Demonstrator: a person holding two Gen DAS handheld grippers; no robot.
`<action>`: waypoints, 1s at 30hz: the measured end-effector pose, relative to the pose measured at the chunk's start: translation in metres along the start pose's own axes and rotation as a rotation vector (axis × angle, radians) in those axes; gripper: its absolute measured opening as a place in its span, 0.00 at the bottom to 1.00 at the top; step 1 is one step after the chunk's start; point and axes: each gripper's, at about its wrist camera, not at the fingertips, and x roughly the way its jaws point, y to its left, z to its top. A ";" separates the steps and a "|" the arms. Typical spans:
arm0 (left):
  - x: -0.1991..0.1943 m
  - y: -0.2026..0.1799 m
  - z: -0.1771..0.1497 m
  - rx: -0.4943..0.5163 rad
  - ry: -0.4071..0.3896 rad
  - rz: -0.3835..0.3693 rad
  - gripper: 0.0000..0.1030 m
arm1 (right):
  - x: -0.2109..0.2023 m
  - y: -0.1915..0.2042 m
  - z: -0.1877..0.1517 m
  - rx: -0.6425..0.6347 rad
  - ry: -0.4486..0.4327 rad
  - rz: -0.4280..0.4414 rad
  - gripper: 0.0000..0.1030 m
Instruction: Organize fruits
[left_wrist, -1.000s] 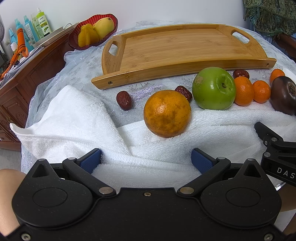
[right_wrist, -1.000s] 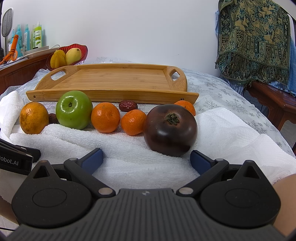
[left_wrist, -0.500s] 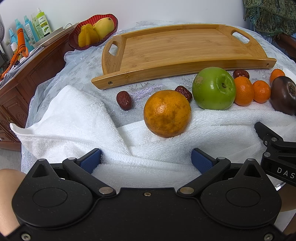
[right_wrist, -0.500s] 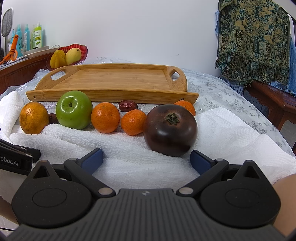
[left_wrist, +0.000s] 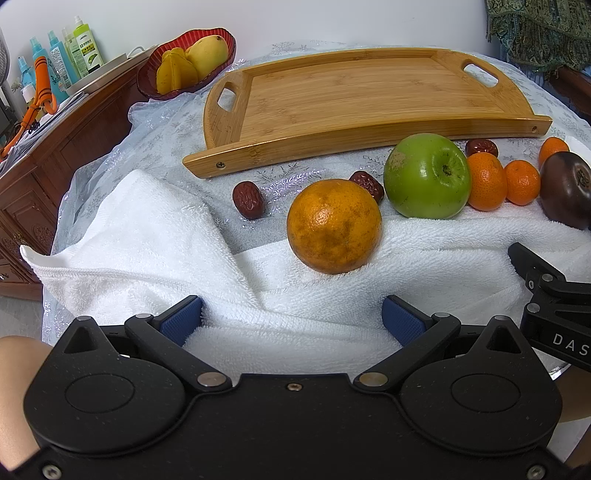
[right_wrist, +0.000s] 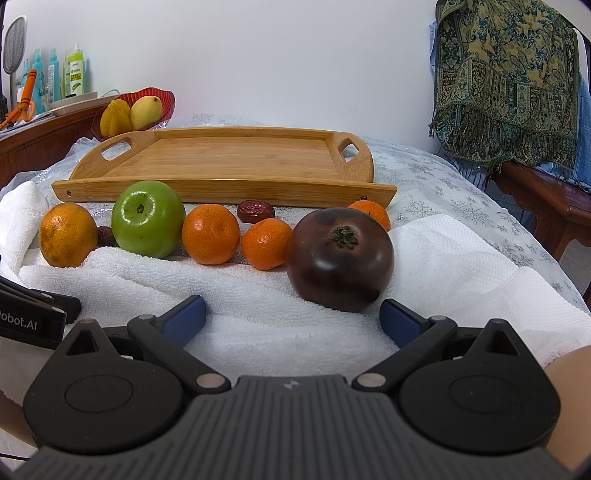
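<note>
We hold both claws, left (left_wrist: 291, 319) and right (right_wrist: 291, 319), wide and empty over the towel (left_wrist: 424, 254), where the firm, round orange (left_wrist: 334, 226) probably wants gripping across its middle.

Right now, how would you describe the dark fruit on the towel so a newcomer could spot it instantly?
Start at the wooden tray on the table; in front of it a row of fruit sits along the white towel. At the row's right end, nearest the right gripper, lies the dark fruit. It is the only glossy brown-black one, far bigger than the small oranges beside it.
</note>
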 end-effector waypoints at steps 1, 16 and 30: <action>0.000 0.000 0.000 0.000 0.000 0.000 1.00 | 0.000 0.000 0.000 0.000 0.000 0.000 1.00; -0.002 0.002 0.000 0.004 -0.012 -0.002 1.00 | 0.001 0.001 -0.002 0.007 -0.020 -0.026 1.00; -0.011 0.011 0.014 -0.090 0.028 -0.031 1.00 | -0.006 -0.020 0.015 0.085 -0.026 0.063 1.00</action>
